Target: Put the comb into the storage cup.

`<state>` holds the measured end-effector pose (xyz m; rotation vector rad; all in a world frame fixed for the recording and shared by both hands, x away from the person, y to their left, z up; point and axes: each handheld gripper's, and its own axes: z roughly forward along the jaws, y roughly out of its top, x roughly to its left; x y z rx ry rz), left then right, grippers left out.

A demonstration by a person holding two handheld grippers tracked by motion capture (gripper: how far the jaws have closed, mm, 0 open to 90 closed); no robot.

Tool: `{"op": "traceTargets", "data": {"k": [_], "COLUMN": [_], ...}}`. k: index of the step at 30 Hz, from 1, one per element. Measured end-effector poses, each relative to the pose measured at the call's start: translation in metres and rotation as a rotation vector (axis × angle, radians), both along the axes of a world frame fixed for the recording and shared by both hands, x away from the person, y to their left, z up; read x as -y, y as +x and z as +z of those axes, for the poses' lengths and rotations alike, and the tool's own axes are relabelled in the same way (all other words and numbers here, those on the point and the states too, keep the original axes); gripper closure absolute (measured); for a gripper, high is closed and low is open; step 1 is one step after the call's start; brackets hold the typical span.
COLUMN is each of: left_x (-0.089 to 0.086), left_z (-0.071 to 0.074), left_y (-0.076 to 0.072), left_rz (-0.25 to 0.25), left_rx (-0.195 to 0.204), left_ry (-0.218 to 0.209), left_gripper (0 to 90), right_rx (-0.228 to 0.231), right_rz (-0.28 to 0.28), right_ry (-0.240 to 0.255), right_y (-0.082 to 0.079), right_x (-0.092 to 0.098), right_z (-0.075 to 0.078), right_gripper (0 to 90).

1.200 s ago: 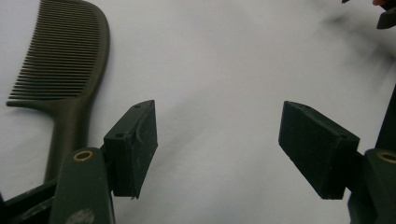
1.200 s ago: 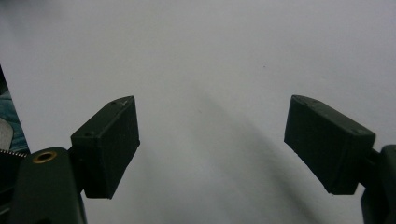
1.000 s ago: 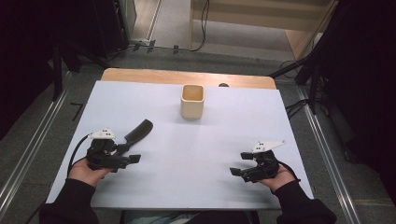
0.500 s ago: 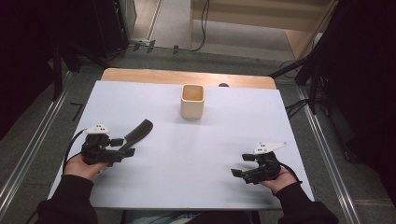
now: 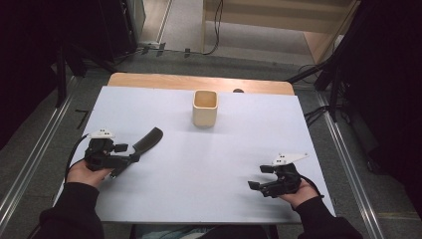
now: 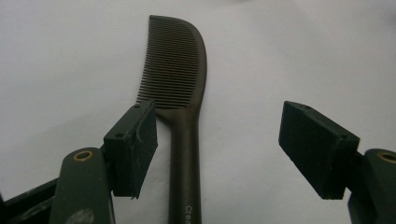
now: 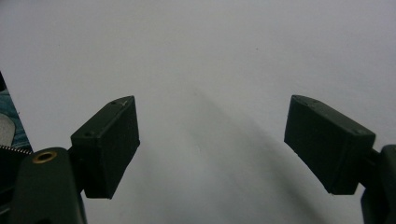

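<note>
A dark comb (image 5: 147, 140) (image 6: 180, 88) lies flat on the white table (image 5: 209, 164), its toothed end pointing up and to the right. My left gripper (image 5: 130, 159) (image 6: 224, 149) is open with its jaws on either side of the comb's handle, the left jaw close to it and not gripping. A beige square cup (image 5: 205, 108) stands upright at the back middle of the table. At the front right my right gripper (image 5: 259, 178) (image 7: 219, 149) is open over bare white table, with nothing between its jaws.
A wooden strip (image 5: 199, 82) runs along the table's far edge. Metal rails (image 5: 30, 164) flank the table on the floor at both sides. Cables lie on the floor to the right (image 5: 318, 112).
My left gripper has slid left and forward along the comb, so its jaws now straddle the handle. The right gripper has drifted slightly toward the front edge.
</note>
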<state>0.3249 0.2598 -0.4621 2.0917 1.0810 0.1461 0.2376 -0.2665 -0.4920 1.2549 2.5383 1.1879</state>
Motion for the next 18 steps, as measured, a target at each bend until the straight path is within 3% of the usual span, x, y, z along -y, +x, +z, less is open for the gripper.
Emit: {"op": "traceTargets", "data": {"k": [18], "left_x": [-0.0088], "left_z": [-0.0079], "left_y": [0.0006], "left_rz": [0.034], "left_rx": [-0.038], "left_ry": [0.032], "left_gripper": [28.5], "right_rx": [0.000], "right_rz": [0.005], "right_ry": [0.002], "right_y": [0.0005], "right_x": [-0.0011], "right_z": [0.0005], "right_gripper": [16.2]}}
